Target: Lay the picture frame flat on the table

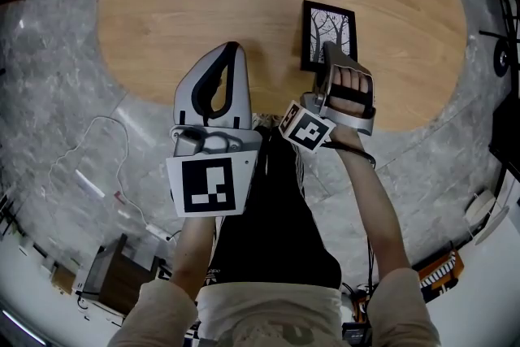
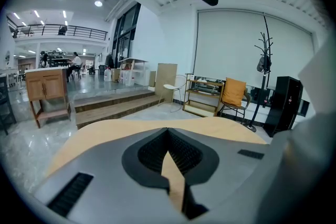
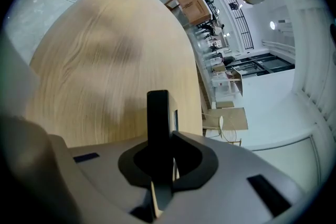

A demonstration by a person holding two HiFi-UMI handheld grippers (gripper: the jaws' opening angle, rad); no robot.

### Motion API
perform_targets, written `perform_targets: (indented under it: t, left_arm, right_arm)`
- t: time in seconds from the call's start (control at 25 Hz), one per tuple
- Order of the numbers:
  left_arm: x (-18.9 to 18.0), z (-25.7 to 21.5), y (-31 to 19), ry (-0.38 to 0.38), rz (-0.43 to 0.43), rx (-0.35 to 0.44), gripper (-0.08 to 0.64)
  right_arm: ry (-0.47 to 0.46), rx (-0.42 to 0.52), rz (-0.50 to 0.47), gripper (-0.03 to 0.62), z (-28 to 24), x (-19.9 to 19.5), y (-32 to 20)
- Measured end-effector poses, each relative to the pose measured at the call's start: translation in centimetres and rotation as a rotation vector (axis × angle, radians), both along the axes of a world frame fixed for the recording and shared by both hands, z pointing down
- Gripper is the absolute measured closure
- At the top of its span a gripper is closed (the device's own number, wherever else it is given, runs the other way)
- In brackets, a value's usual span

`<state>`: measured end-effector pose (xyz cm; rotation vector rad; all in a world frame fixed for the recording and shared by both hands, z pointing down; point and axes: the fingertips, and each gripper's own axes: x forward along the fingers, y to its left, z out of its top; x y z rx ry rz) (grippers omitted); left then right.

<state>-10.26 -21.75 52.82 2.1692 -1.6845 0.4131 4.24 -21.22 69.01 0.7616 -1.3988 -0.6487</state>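
Fingers (image 3: 195, 157) of my right gripper (image 1: 328, 53) clamp the near edge of the picture frame (image 1: 328, 24), which runs lengthwise straight up-frame from them over the table (image 1: 203, 4), while my left gripper (image 1: 232, 51), closed and empty, sits farther off.

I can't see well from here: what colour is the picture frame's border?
Black; the picture frame shows best in the head view.

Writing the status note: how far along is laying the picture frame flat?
Done: the picture frame faces up over the table, roughly parallel to it. In hand: the right gripper is clamped on its near edge; I cannot tell whether the frame rests fully on the wood. Left: settle it if needed, release, pull back. The left gripper is shut and empty.
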Motion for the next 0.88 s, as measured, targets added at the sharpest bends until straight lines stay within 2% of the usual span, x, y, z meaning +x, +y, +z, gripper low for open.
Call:
perform_targets:
  t: [0.2, 0.44, 0.6, 0.72, 0.88]
  left_arm:
    - [-0.1, 0.3, 0.2, 0.003, 0.007, -0.002, 0.551]
    - [0.4, 0.3, 0.0, 0.005, 0.025, -0.014, 0.551]
    - [-0.1, 0.7, 0.6, -0.013, 0.041, -0.015, 0.551]
    - [0.0, 1.1, 0.8, -0.037, 0.059, -0.019, 0.551]
    - [0.0, 1.3, 1.0, -0.035, 0.068, -0.022, 0.551]
  right_arm:
    - [-0.06, -0.084, 0.022, 0.551, 0.8, -0.5, 0.5]
    - [-0.149, -0.325, 0.021, 0.405, 2.4, -0.9, 2.3]
    - [-0.152, -0.397, 0.0, 0.382, 2.9, -1.3, 3.5]
    - [-0.161, -0.488, 0.0, 0.348, 3.2, -1.3, 4.2]
    - [-0.184, -0.572, 0.0, 0.325, 3.5, -1.6, 4.8]
